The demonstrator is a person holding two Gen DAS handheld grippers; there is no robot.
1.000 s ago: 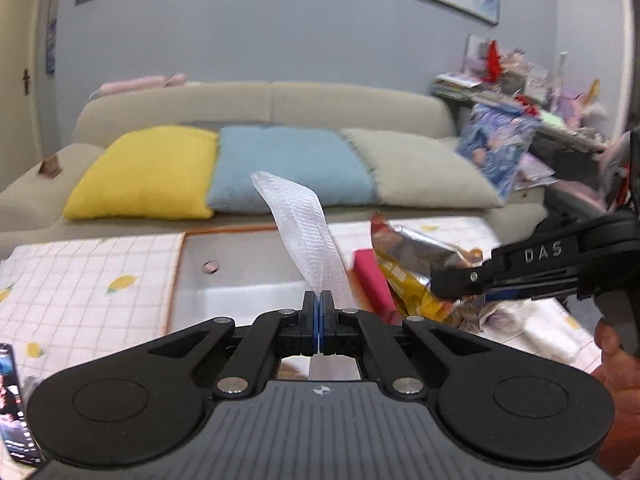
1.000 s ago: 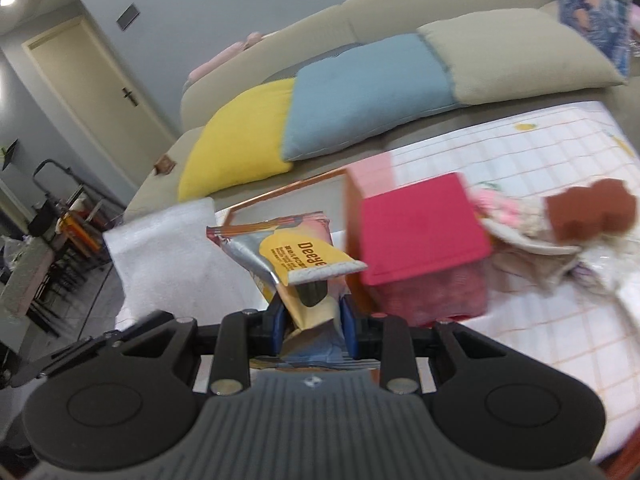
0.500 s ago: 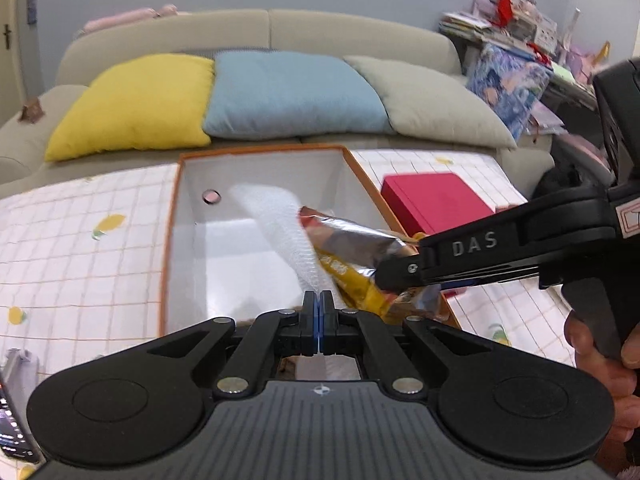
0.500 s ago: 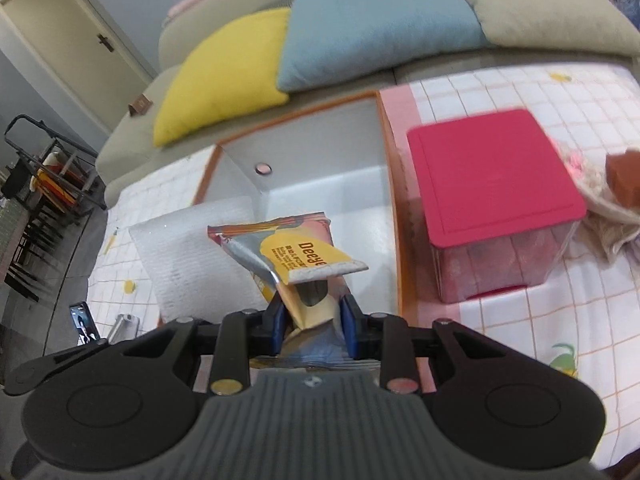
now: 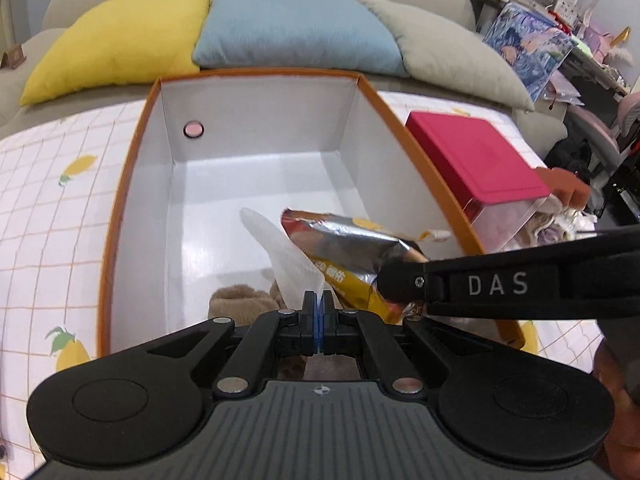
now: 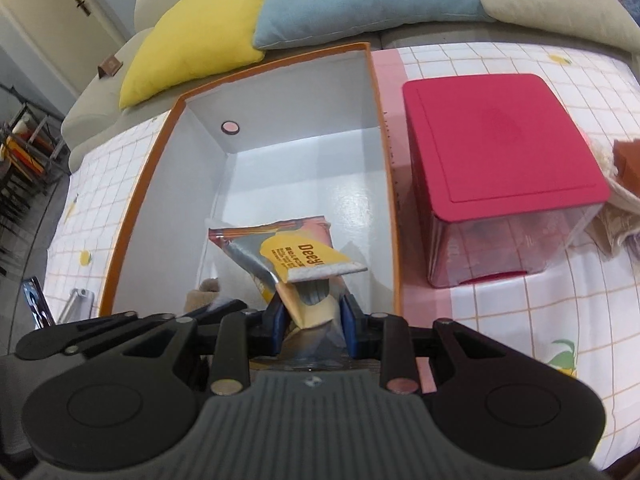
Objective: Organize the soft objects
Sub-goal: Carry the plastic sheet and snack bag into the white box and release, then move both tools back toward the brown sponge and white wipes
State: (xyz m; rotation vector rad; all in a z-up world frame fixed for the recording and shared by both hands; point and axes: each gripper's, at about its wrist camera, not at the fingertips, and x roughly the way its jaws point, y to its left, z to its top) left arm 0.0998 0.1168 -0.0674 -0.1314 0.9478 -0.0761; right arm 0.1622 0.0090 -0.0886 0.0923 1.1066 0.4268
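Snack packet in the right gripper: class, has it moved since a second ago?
Yes. The snack packet has come down from beside the red-lidded container into the orange-rimmed box.

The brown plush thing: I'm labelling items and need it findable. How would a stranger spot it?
Find the open box with the orange rim on the checked tablecloth. The brown plush item lies on its white floor at the near end, below the two grippers' loads. It alone is fuzzy; the snack packet is shiny foil.

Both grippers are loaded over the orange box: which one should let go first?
Probably the right. The right gripper holds the snack packet over bare box floor, while the left gripper pinches the white foam sheet beside the plush toy.
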